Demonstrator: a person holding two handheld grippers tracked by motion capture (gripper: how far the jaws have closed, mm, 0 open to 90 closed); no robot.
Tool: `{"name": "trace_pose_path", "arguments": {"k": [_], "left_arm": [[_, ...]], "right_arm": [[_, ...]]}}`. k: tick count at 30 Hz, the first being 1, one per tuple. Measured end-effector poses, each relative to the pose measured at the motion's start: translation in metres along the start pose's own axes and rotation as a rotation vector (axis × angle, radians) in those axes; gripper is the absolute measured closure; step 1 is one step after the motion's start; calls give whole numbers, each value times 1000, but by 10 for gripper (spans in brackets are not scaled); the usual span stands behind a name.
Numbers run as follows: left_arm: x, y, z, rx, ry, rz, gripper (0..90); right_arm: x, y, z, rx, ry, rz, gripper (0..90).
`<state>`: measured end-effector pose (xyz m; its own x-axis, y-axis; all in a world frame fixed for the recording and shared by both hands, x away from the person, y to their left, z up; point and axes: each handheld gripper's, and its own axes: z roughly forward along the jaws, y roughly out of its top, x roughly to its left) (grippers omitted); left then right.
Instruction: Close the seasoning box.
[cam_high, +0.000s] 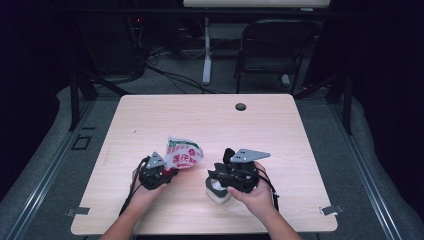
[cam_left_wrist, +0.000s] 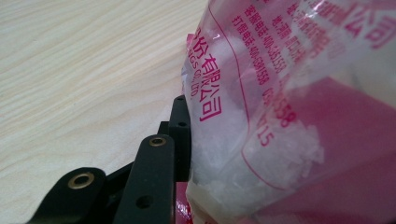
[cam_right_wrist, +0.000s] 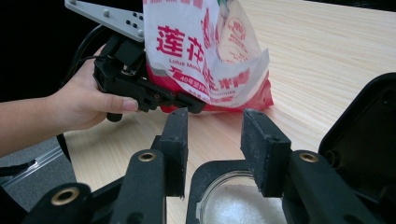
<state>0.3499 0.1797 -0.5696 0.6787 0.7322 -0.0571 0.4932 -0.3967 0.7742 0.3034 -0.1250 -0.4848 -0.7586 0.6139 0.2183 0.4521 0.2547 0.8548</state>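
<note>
Left gripper (cam_high: 170, 174) pinches the seasoning bag (cam_high: 183, 153) upright beside the open black jar (cam_right_wrist: 233, 200), probably of white crystals; right gripper (cam_right_wrist: 215, 135), jaws spread, should steady the jar for pouring

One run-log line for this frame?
left tongs: shut on bag | right tongs: open over jar | bag: on table

Red-printed salt bag (cam_high: 183, 154) upright beside open jar (cam_high: 218, 192).

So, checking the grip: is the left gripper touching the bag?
Touching. In the left gripper view, a pad of the left gripper presses flat against the bag.
</note>
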Motion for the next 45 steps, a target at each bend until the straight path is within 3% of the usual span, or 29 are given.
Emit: {"name": "trace_pose_path", "arguments": {"k": [7,17,30,45], "left_arm": [[9,0,-6,-21,48,-43,715],[29,-6,-21,-52,164,-161,714],[41,-10,-27,-34,267,-198,713],[56,-16,-35,3,380,-229,711]], "right_arm": [[-1,-1,1,2,-13,-7,603],[-2,-1,1,-4,-9,-1,593],[-2,-1,2,5,-8,-1,572],[-3,-2,6,56,-16,-2,593]]}}
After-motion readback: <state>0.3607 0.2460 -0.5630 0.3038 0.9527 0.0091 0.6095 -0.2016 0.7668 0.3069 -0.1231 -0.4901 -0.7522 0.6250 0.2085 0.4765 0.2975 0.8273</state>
